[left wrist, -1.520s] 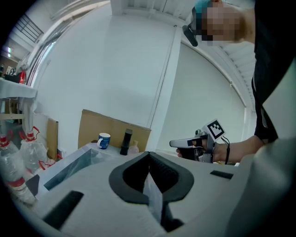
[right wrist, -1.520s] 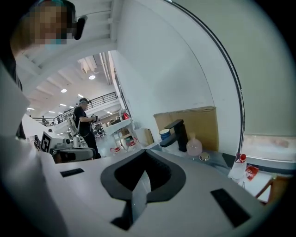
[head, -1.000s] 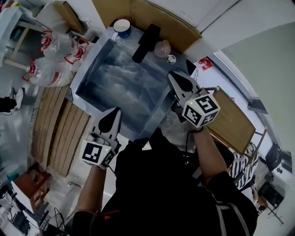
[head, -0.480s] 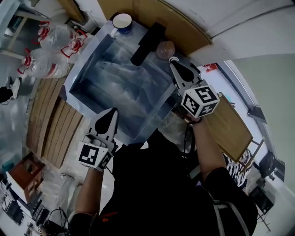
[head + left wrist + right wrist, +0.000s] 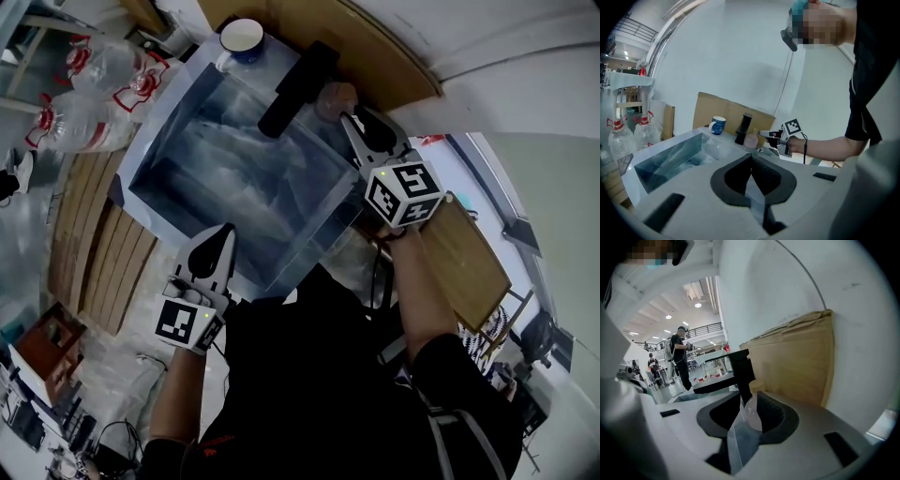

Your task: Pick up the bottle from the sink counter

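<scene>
Clear glass, one bottle (image 5: 336, 97) between opening right claw (image 5: 749, 400), left claw (image 5: 751, 158) pressed together, empty, one blue mug (image 5: 242, 39)

I see a rectangular steel sink basin (image 5: 159, 150) with a blue-and-white mug (image 5: 242, 39) at its far left corner, a tall black cylinder (image 5: 298, 82) on its far rim, a small round clear bottle (image 5: 334, 97) just right of that, and a brown cardboard sheet (image 5: 384, 61) behind them.

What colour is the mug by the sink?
The mug is blue, white inside; clearest in the head view.
</scene>
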The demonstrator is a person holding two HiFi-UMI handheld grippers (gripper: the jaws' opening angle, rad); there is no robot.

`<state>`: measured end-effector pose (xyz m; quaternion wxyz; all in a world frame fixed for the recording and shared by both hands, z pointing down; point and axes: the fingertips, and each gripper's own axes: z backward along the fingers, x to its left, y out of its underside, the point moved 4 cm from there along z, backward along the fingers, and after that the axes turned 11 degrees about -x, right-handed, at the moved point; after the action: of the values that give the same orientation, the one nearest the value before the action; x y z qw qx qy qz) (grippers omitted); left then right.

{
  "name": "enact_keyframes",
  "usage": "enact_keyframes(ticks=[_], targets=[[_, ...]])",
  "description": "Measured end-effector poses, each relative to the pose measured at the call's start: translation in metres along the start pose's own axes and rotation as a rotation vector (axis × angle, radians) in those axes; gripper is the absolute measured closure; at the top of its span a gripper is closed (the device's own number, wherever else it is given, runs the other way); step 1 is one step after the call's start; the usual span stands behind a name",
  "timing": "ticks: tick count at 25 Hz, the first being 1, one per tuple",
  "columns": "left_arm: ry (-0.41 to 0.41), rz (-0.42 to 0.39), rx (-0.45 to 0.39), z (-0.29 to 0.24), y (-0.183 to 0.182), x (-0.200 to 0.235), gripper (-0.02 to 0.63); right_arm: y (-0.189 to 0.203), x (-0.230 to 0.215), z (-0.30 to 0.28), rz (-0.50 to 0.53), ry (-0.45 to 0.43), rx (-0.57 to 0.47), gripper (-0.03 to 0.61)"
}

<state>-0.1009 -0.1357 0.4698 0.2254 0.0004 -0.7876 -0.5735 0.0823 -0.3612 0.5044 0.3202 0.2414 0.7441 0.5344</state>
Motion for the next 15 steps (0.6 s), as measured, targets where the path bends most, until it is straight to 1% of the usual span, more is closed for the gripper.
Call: enact_keyframes(ticks=[3, 5, 9, 15], targets=[[-0.002, 0.001, 0.01, -0.003, 0.004, 0.002, 0.595, 0.004, -0.006, -0.008, 0.024, 0.002, 0.003, 0.445], [-0.004, 0.003, 0.016, -0.006, 0.007, 0.003, 0.595, 0.004, -0.01, -0.012, 0.044, 0.004, -0.008, 0.438], [-0.007, 0.007, 0.024, -0.009, 0.011, 0.004, 0.595, 0.002, -0.015, -0.022, 0.075, -0.008, -0.034, 0.39], [-0.014, 0.018, 0.037, -0.014, 0.016, 0.006, 0.595, 0.006, -0.019, -0.035, 0.095, -0.036, -0.027, 0.378]])
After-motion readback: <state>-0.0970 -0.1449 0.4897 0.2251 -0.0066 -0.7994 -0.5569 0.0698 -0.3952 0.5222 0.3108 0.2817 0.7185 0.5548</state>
